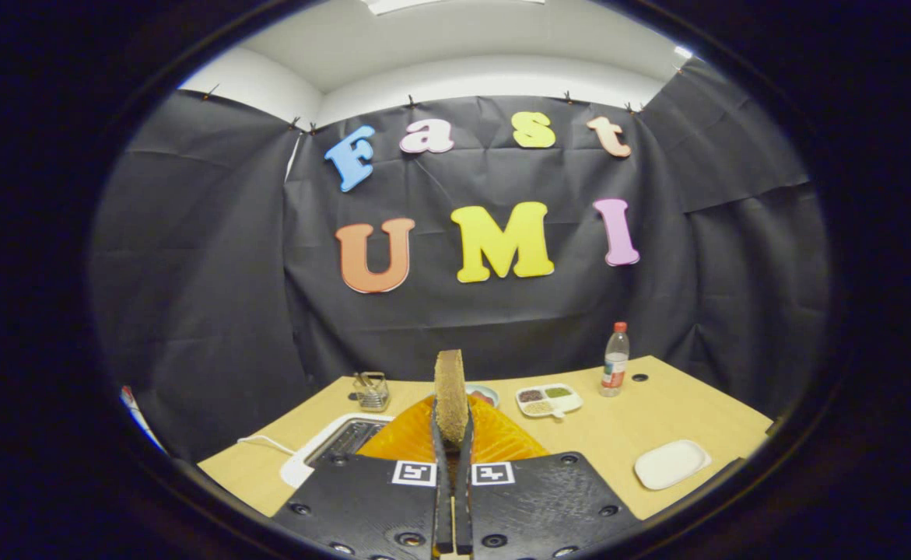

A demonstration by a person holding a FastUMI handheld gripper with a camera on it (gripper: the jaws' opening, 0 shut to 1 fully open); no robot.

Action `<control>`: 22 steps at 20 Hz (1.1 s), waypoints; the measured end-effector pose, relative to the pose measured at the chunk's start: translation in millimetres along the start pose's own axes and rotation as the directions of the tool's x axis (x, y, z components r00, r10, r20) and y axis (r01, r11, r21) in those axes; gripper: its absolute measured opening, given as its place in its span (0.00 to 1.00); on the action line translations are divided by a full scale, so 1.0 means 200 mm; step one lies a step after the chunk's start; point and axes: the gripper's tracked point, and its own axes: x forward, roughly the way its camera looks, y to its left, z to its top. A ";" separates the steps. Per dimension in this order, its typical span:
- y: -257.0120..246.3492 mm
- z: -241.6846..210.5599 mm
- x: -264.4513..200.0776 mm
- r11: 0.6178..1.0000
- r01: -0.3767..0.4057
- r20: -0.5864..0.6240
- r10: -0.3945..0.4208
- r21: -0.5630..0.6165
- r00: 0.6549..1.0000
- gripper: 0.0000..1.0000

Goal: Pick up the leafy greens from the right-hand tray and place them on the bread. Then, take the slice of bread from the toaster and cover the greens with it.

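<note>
My gripper (453,435) is shut on a slice of brown bread (450,393), held upright and edge-on between both fingers, lifted above the table. Below and to the left of the fingers sits the white toaster (323,449) with its dark slots showing. An orange plate (502,442) lies right behind the fingers, mostly hidden by them and the bread. A white tray (671,463) rests on the table to the right; I can see nothing on it.
Further back stand a small wire rack (372,390), a divided white dish with small portions of food (548,400), a bowl (486,393) partly hidden behind the bread, and a plastic bottle with a red cap (615,359). A white cord (264,443) runs left of the toaster.
</note>
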 end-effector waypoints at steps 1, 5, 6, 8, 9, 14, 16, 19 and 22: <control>-0.04 -0.05 0.01 1.000 0.002 -0.009 -0.002 0.002 1.000 0.02; -0.17 -0.28 0.04 0.999 0.011 -0.068 -0.007 0.049 0.998 0.02; -0.20 -0.34 0.05 0.997 0.016 -0.083 -0.010 0.080 0.997 0.02; -0.21 -0.45 0.09 0.992 0.008 -0.117 0.007 0.129 0.993 0.02; -0.21 -0.49 0.11 0.988 0.007 -0.127 0.013 0.153 0.992 0.02; -0.23 -0.64 0.18 0.949 0.035 -0.172 0.021 0.314 0.985 0.02; -0.23 -0.70 0.19 0.932 0.044 -0.196 0.030 0.360 0.980 0.02; -0.30 -0.76 0.20 0.930 0.082 -0.224 0.001 0.358 0.975 0.02; -0.37 -0.83 0.19 0.939 0.104 -0.259 -0.016 0.329 0.966 0.08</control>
